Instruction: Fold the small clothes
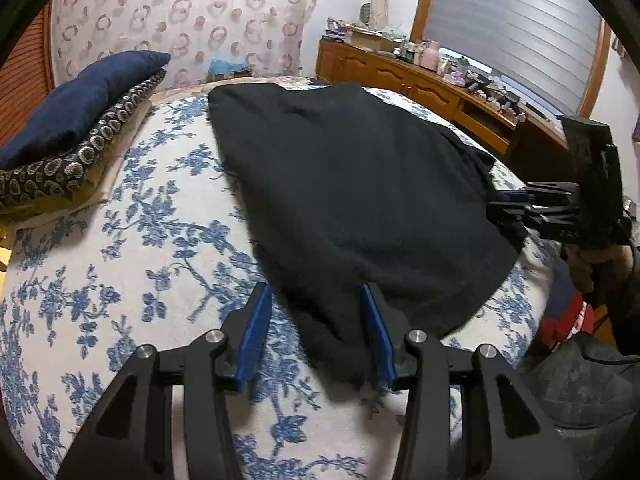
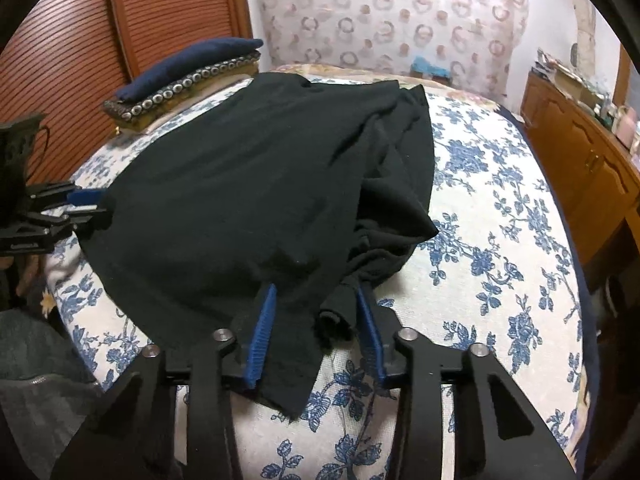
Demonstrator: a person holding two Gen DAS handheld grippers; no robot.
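Note:
A black garment [image 1: 352, 180] [image 2: 248, 168] lies spread on the bed's blue floral cover [image 1: 140, 260] [image 2: 500, 260], with folds bunched along its right side in the right wrist view. My left gripper [image 1: 314, 288] [image 2: 88, 205] stands at the garment's near left corner. Its blue pads are apart and the corner lies loosely between them. My right gripper [image 2: 317, 287] [image 1: 508, 202] is at the near right corner. A flap and a bunched fold sit between its pads without being squeezed flat. A hand [image 1: 600, 268] holds the right gripper's handle.
A navy pillow [image 1: 80, 104] [image 2: 188, 60] rests on a patterned cushion [image 1: 80, 152] at the head of the bed, before a wooden headboard [image 2: 80, 40]. A cluttered wooden cabinet [image 1: 420, 80] [image 2: 580, 152] runs along the bed's far side. Grey fabric [image 1: 580, 392] lies off the near edge.

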